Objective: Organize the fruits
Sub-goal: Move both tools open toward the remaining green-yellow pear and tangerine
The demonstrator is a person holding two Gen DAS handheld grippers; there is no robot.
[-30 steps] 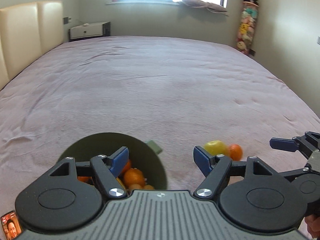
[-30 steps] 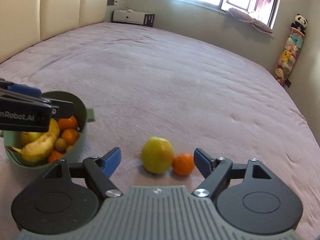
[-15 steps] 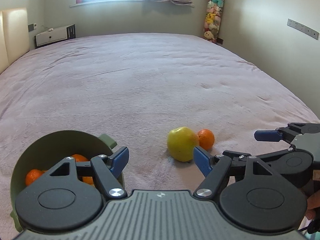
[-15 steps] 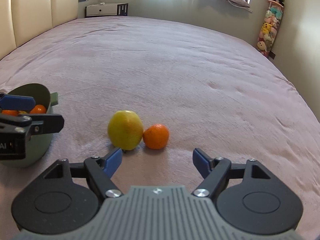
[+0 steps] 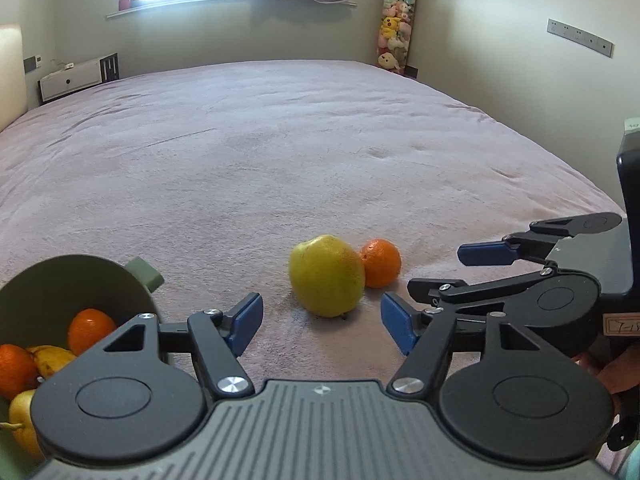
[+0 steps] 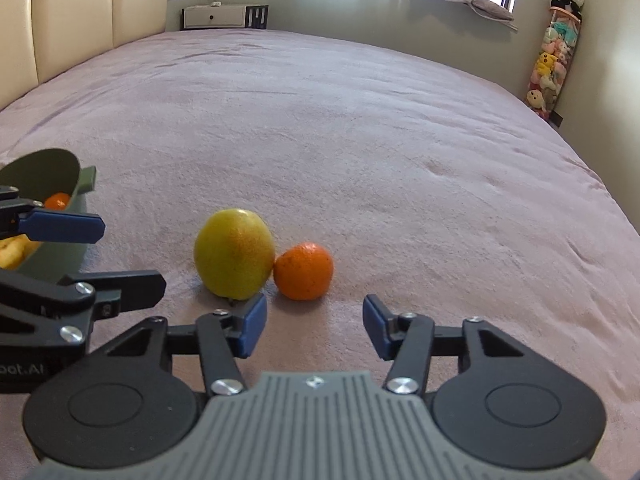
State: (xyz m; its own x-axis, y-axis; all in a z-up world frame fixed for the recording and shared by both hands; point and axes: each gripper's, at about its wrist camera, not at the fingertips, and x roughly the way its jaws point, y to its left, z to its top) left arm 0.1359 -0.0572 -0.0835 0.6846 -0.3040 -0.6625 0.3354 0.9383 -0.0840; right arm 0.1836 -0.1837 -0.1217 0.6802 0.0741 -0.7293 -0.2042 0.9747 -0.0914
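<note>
Fruits left to sort are a yellow-green apple (image 5: 327, 276) and a small orange (image 5: 381, 263), lying touching each other on the pink bedspread (image 5: 280, 152), the orange on the apple's right. My green bowl (image 5: 52, 292) sits to their left with oranges and a banana already inside, so I judge these two are the last loose pieces. My left gripper (image 5: 322, 322) points down at the apple with its jaws apart around nothing; they have just been closing a little, yet remain wider than the apple, which lies just beyond the pads. My right gripper (image 6: 314, 326) lines up on the orange; its jaws have just been narrowing, I think to suit the smaller fruit, and nothing is between them yet. Taking one fruit with each hand should let me carry both to the bowl together.
</note>
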